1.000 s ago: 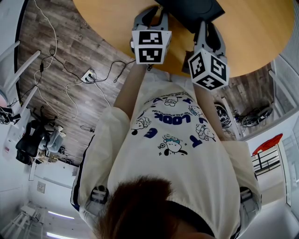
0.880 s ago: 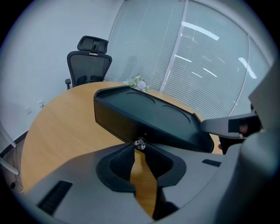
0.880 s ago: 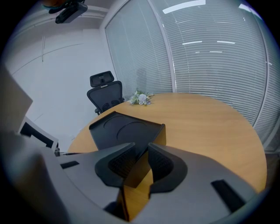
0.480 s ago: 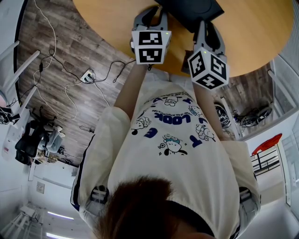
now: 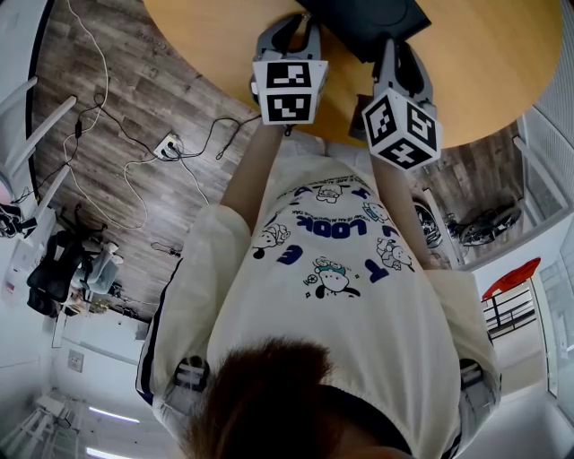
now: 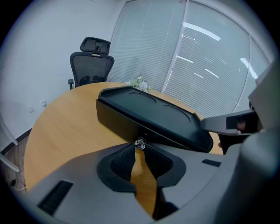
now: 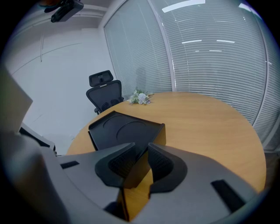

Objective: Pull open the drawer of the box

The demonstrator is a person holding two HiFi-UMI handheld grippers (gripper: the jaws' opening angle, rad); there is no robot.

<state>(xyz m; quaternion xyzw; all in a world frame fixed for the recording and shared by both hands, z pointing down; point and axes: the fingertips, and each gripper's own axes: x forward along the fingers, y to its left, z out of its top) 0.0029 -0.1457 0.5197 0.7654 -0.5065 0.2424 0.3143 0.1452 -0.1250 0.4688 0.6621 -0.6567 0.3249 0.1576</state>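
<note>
A black box [image 6: 153,111] with a tray-like lid stands on the round wooden table [image 5: 502,63]. Its drawer front faces the left gripper view and carries a small clear knob [image 6: 140,142]. My left gripper [image 6: 139,148] has just been closing, and its tips now pinch that knob. My right gripper [image 7: 141,149] is shut on the near corner of the box [image 7: 122,129], with the box wall between its pads. In the head view both grippers, left [image 5: 294,22] and right [image 5: 395,47], reach to the box [image 5: 368,20] at the table's near edge.
A black office chair [image 6: 92,65] stands behind the table, and a small bunch of flowers [image 6: 139,83] lies at its far edge. Window blinds fill the background. Cables and a power strip [image 5: 170,143] lie on the wooden floor to the left.
</note>
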